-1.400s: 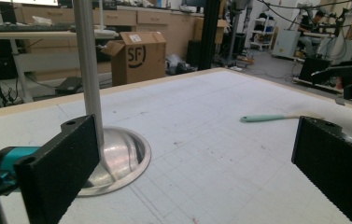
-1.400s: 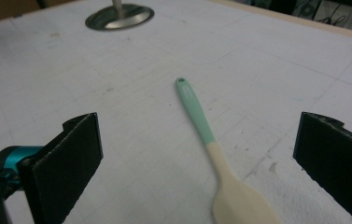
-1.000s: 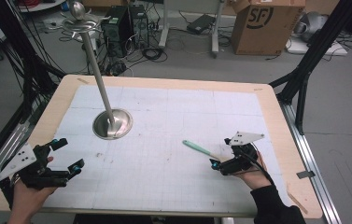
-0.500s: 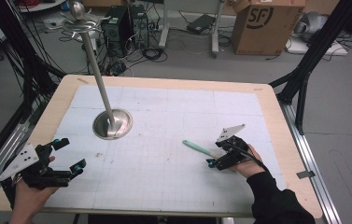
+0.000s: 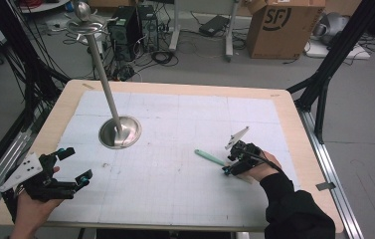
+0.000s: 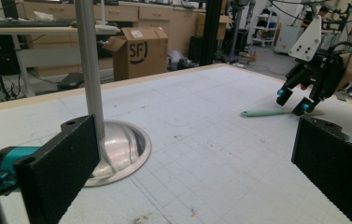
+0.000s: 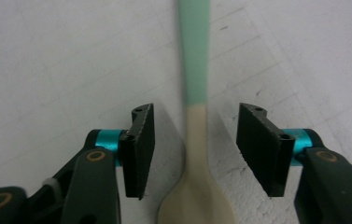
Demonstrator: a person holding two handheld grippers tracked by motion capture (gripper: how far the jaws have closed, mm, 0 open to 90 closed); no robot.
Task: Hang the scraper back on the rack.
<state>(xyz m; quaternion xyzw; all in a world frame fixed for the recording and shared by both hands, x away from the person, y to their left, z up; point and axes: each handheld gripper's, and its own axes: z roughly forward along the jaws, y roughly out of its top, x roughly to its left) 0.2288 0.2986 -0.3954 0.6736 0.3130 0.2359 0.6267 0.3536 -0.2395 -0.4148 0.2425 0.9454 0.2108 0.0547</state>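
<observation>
Spoon point(image 7: 196, 116), mint-green handle and cream neck, lies flat on white mat point(image 7: 61, 56).

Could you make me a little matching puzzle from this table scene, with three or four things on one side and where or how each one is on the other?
Things:
1. spoon
2. metal stand
3. left tool
4. right tool

States:
A. upright on its round base, on the table's left half
B. jaws wide apart, nothing between them
C. lying flat on the mat, mint-green handle and cream bowl
D. jaws on either side of a handle, closing in but not touching it

Pairs: 1-C, 2-A, 3-B, 4-D
</observation>
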